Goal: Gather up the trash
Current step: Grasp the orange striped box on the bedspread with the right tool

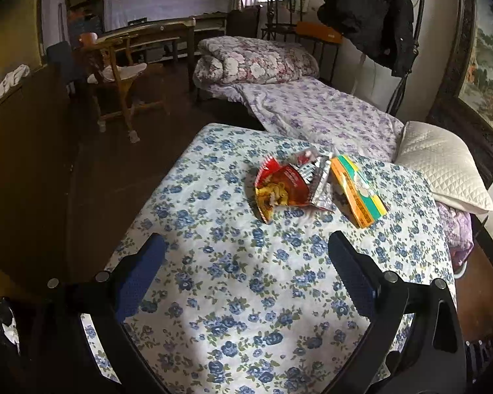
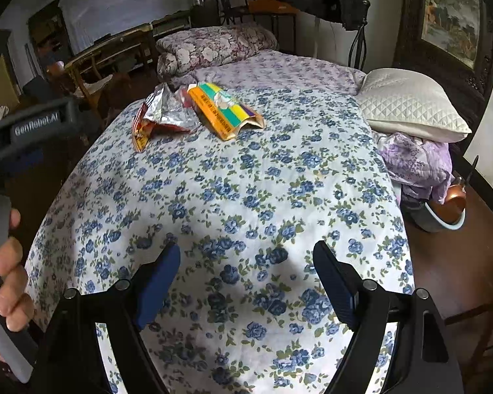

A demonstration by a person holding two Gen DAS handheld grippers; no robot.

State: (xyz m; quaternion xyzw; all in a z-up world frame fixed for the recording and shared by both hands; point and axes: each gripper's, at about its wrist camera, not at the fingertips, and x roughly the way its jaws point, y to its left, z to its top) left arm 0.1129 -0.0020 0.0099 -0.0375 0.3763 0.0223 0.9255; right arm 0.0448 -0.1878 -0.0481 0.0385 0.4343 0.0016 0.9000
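Left wrist: both tools (image 1: 246, 246) (image 2: 246, 256) released above bedspread (image 1: 233, 279); red wrapper (image 1: 279, 187), seemingly torn, touches orange box (image 1: 355, 187).

Right tool (image 2: 246, 279) spread wide over blue-flowered bed (image 2: 246, 180). Foil snack wrapper (image 2: 162, 116) touches orange carton (image 2: 225, 115) far ahead. White pillow (image 2: 410, 105) right.

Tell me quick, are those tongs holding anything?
Left tongs: open, holding nothing.
Right tongs: open, holding nothing.
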